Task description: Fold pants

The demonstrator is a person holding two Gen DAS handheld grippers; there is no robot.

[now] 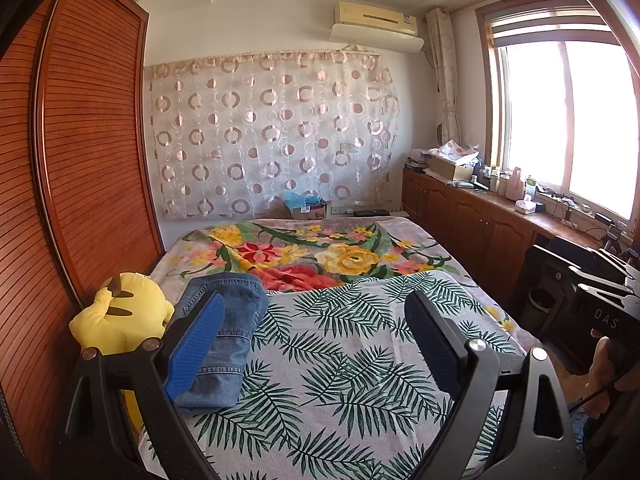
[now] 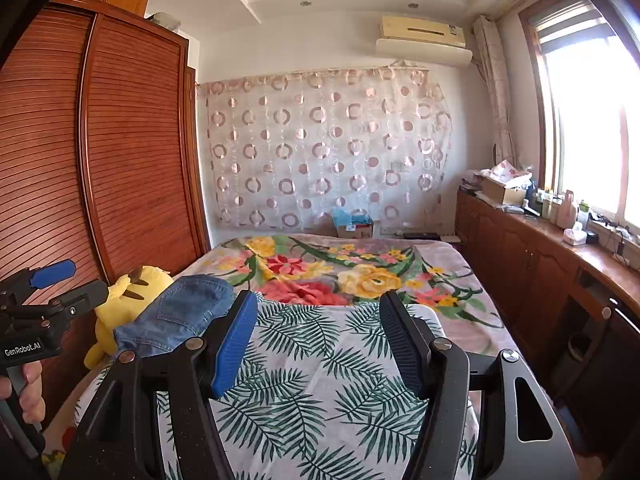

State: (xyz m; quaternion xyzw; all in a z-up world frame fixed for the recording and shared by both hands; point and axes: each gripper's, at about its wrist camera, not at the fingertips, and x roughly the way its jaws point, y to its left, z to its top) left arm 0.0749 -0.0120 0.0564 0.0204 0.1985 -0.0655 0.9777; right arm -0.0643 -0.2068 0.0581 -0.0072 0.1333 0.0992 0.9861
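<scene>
Blue denim pants (image 1: 224, 332) lie folded in a compact bundle on the left side of the bed, next to a yellow plush toy. They also show in the right wrist view (image 2: 176, 312). My left gripper (image 1: 316, 320) is open and empty, held above the leaf-print sheet, its left finger in front of the pants. My right gripper (image 2: 316, 320) is open and empty, held above the same sheet to the right of the pants. The left gripper also shows at the left edge of the right wrist view (image 2: 68, 284).
A leaf-print sheet (image 1: 344, 360) covers the near bed over a floral blanket (image 1: 304, 256). A yellow plush toy (image 1: 120, 312) leans by the brown slatted wardrobe (image 1: 80, 160). Wooden cabinets (image 1: 472, 220) with clutter run under the window on the right.
</scene>
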